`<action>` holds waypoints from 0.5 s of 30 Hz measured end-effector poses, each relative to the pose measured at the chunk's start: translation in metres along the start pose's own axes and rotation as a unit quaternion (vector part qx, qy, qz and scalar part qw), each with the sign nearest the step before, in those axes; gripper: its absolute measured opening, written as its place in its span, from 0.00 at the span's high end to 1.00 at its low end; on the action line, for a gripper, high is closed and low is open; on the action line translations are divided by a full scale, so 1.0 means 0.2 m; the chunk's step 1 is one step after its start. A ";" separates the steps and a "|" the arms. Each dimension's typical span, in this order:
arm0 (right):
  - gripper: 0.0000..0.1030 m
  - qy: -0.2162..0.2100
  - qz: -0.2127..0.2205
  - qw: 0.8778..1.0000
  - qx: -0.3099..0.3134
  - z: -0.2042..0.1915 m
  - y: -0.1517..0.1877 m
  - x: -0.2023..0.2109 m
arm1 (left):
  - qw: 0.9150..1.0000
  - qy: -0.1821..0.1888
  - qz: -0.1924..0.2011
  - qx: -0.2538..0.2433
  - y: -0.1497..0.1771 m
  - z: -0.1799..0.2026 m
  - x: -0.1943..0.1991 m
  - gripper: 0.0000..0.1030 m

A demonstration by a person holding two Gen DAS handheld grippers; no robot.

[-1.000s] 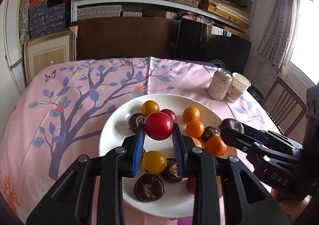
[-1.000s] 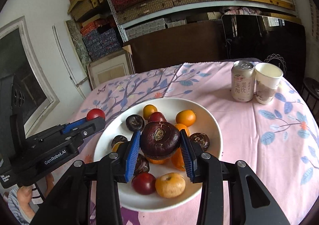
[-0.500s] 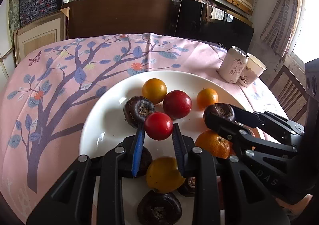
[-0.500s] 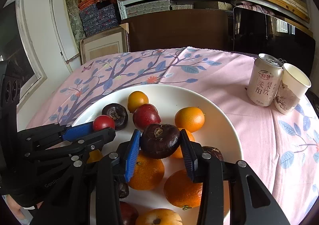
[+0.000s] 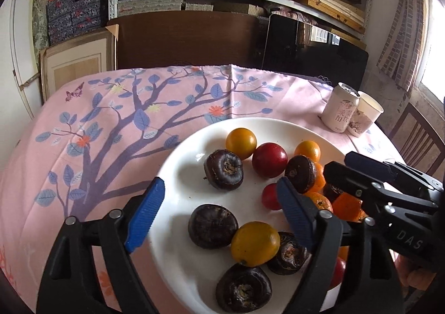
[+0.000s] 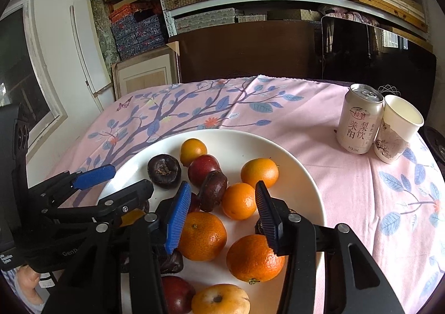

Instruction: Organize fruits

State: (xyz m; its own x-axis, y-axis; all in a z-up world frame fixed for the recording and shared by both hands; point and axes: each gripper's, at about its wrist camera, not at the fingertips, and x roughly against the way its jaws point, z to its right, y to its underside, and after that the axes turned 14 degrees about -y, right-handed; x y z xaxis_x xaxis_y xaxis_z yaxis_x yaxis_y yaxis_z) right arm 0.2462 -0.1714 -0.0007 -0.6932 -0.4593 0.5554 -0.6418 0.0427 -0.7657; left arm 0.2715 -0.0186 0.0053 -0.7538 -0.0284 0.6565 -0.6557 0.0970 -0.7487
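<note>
Two peeled-looking yellow fruit only right view shows

Both cameras sit low and near the white plate, facing the far shelves. The left wrist view looks from the plate's near left side, the right wrist view from its near right. Both share the plate, the can and the cup.

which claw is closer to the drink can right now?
Right. The right claw hangs open over the oranges on the white plate's can side; the pale pink drink can stands beyond. The left claw is open over the plate's far side.
</note>
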 end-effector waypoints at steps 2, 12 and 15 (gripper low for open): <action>0.51 -0.004 0.008 1.000 -0.004 -0.02 0.00 0.04 | 1.000 -0.009 0.012 0.005 0.00 -0.01 0.05 0.14; 0.41 -0.008 0.035 0.999 0.005 -0.14 0.12 0.26 | 0.998 -0.031 0.049 0.016 0.07 -0.03 0.29 0.05; 0.38 -0.008 0.044 0.999 -0.008 -0.13 0.20 0.32 | 0.997 -0.052 0.059 -0.007 0.14 0.00 0.38 0.05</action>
State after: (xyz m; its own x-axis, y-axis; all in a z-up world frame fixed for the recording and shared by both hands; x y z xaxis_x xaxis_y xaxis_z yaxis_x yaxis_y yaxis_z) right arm 0.1666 -0.1763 0.0128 -0.7423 -0.4668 0.4807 -0.5838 0.0986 -0.8059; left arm 0.1965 -0.0187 0.0334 -0.8267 -0.1193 0.5498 -0.5617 0.1203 -0.8186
